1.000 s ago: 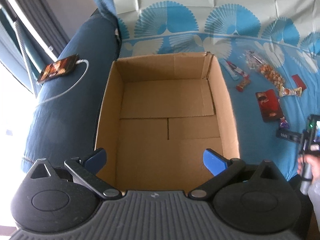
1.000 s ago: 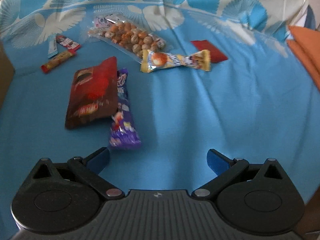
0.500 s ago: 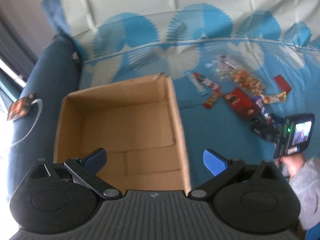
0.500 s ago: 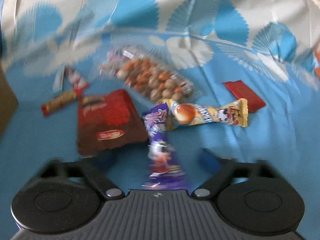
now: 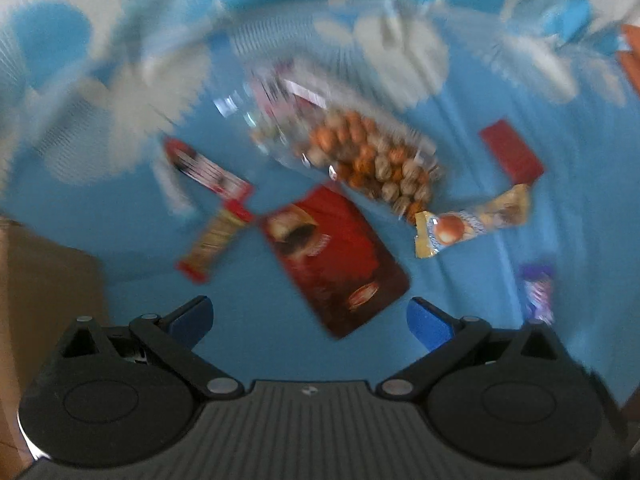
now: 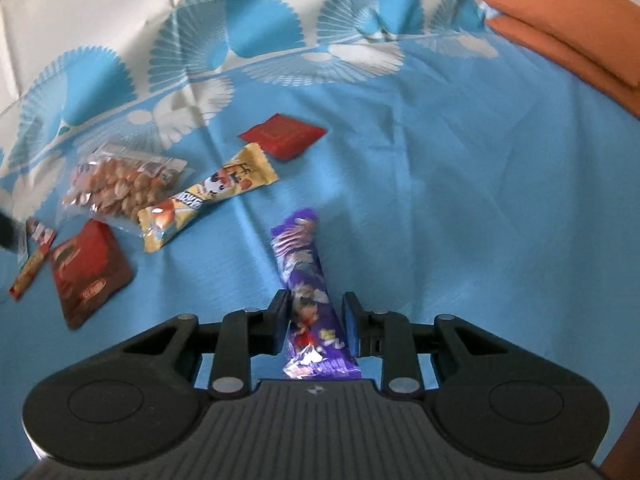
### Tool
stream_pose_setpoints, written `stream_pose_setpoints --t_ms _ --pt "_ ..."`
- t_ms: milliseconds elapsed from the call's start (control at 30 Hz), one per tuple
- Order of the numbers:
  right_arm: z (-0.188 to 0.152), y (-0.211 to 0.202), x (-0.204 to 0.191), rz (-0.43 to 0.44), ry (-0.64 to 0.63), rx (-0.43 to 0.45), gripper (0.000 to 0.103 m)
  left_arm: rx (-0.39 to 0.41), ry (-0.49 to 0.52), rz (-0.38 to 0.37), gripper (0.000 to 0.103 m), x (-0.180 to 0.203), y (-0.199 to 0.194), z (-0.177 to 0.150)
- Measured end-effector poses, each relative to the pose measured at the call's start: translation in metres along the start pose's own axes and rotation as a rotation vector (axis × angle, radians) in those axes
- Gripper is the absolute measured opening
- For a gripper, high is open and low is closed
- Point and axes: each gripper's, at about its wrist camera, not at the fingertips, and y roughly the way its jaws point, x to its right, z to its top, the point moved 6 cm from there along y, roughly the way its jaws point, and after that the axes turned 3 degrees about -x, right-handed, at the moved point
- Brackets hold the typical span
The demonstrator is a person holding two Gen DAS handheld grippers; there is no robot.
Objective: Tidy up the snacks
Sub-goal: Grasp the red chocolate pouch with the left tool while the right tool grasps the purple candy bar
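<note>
The right tool (image 6: 314, 326) has just been closing its jaws around a purple foil snack packet (image 6: 306, 284), which lies lengthwise between the blue pads; they sit just beside its sides, though whether they press it yet I cannot tell. The packet rests on a blue cloth with white fan patterns (image 6: 460, 184). To its left lie a yellow wrapped bar with a cartoon print (image 6: 208, 200), a clear bag of round brown nuts (image 6: 120, 188), a small flat red sachet (image 6: 282, 136) and a dark red flat pouch (image 6: 88, 272); a thin red-and-yellow stick (image 6: 28, 276) lies at the far left, and orange cushions (image 6: 568, 32) sit at the upper right. The left tool (image 5: 310, 318) has its jaws wide apart with nothing between them, hovering over the dark red pouch in a blurred view. A brown cardboard box (image 5: 44, 280) edge shows at that view's left.
</note>
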Motion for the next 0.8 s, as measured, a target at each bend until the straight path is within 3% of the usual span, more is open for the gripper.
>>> stream_pose_setpoints --t_ms 100,200,267,333,433,567,600,633,667,733,800 --pt "0.0 0.002 0.001 0.024 0.014 0.003 0.042 -0.041 -0.048 0.009 0.103 0.01 0.037 0.015" --pt "0.002 0.005 -0.003 0.045 0.009 0.003 0.055 -0.058 -0.085 0.075 0.103 0.008 0.06 0.024" --pt "0.005 0.008 -0.005 0.059 0.005 0.0 0.065 -0.097 -0.124 0.036 0.103 0.005 0.074 0.026" --pt "0.006 0.01 -0.008 0.067 0.003 0.0 0.079 -0.095 -0.143 0.043 0.103 0.003 0.077 0.029" --pt "0.008 0.013 -0.011 0.058 -0.006 0.004 0.086 -0.088 -0.151 0.06 0.103 0.003 0.079 0.03" --pt "0.006 0.014 -0.012 0.04 -0.037 0.007 0.087 -0.064 -0.158 0.077 0.103 0.009 0.079 0.032" --pt "0.005 0.014 -0.012 0.038 -0.044 0.007 0.086 -0.053 -0.149 0.079 0.103 0.011 0.079 0.031" --pt "0.004 0.013 -0.012 0.03 -0.057 0.01 0.078 -0.029 -0.135 0.075 0.098 0.011 0.076 0.03" --pt "0.004 0.013 -0.012 0.011 -0.063 0.015 0.071 -0.002 -0.122 0.065 0.085 0.011 0.071 0.029" --pt "0.005 0.009 -0.006 -0.03 -0.054 0.037 0.034 0.024 -0.098 0.056 0.072 0.015 0.059 0.027" --pt "0.005 0.007 -0.001 -0.016 -0.032 0.038 0.02 0.017 -0.107 0.048 0.07 0.013 0.051 0.023"
